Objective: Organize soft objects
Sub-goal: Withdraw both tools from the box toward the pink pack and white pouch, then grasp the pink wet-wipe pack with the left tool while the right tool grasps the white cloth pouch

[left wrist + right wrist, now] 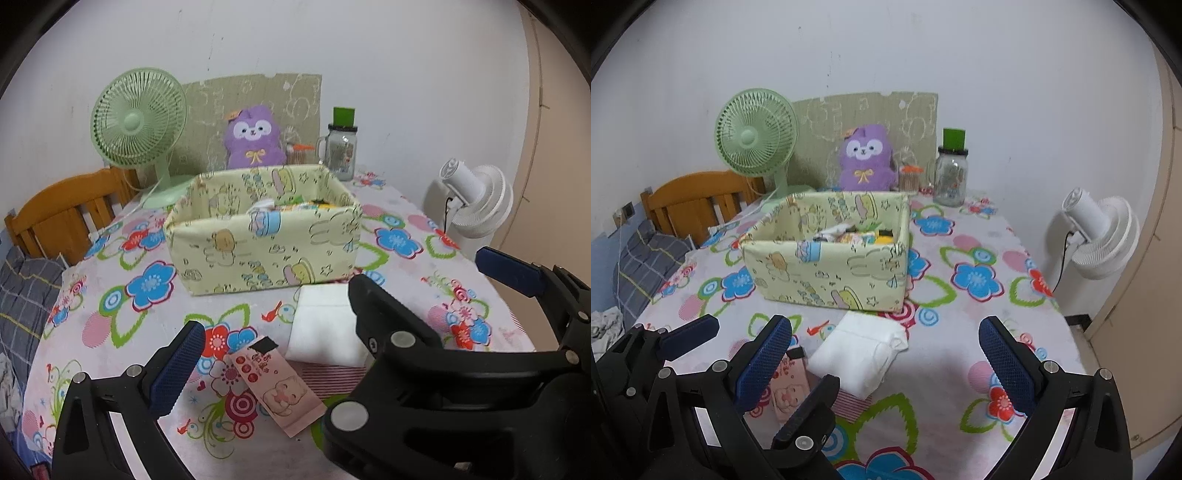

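Note:
A white folded cloth [325,328] [857,354] lies on the flowered tablecloth just in front of a pale yellow fabric box [266,251] [827,273] that holds several small items. A pink packet with a cartoon animal [280,391] [788,391] lies left of the cloth. My left gripper [291,376] hovers open over the packet; its right finger is hidden behind the other tool. My right gripper [886,363] [439,284] is open, with the cloth just ahead between its fingers, and holds nothing. A purple plush [253,138] [866,158] sits behind the box.
At the back stand a green desk fan [138,122], a glass jar with a green lid [341,147] and a cardboard sheet against the wall. A wooden chair [62,214] is at the left. A white fan [1100,236] stands beyond the table's right edge.

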`<state>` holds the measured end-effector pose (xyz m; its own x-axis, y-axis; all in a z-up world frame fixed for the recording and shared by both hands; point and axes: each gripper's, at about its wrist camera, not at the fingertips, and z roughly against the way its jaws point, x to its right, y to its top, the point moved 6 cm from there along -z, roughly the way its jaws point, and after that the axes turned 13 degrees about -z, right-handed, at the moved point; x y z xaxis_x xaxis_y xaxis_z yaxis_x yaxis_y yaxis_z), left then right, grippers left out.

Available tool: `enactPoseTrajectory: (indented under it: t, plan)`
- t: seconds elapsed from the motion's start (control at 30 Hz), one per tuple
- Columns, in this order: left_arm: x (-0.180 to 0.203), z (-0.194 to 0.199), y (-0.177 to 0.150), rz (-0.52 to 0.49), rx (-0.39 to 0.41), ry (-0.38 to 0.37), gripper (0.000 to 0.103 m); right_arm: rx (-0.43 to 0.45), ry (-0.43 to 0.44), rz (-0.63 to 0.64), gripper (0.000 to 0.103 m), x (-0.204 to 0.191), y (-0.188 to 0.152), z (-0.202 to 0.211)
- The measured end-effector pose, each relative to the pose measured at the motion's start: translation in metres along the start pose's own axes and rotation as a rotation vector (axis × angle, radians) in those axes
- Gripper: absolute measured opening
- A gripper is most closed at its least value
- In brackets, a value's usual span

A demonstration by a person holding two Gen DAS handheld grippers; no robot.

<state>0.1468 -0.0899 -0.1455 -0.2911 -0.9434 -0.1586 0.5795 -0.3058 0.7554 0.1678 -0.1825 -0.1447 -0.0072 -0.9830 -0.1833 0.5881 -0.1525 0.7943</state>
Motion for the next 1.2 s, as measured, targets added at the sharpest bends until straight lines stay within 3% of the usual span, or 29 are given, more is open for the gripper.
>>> enactPoseTrajectory:
  t: [0.33, 0.77, 1.03, 1.13, 1.2]
  plan:
    - [-0.006, -0.037, -0.029, 0.077, -0.109, 0.004, 0.102, -0.061, -0.026, 0.034, 0.102, 0.003, -0.021, -0.035]
    - [-0.008, -0.075, -0.055, 0.142, -0.215, -0.020, 0.099, -0.134, -0.075, -0.044, 0.102, 0.035, -0.040, -0.064]
    - [-0.004, -0.074, -0.060, 0.111, -0.234, 0.055, 0.088, -0.160, -0.067, -0.051, 0.102, 0.038, -0.047, -0.070]
    - [-0.004, -0.072, -0.061, 0.109, -0.228, 0.054, 0.079, -0.161, -0.056, -0.041, 0.102, 0.031, -0.049, -0.070]
    - [-0.006, -0.070, -0.062, 0.114, -0.225, 0.058, 0.067, -0.162, -0.051, -0.028, 0.102, 0.026, -0.050, -0.069]
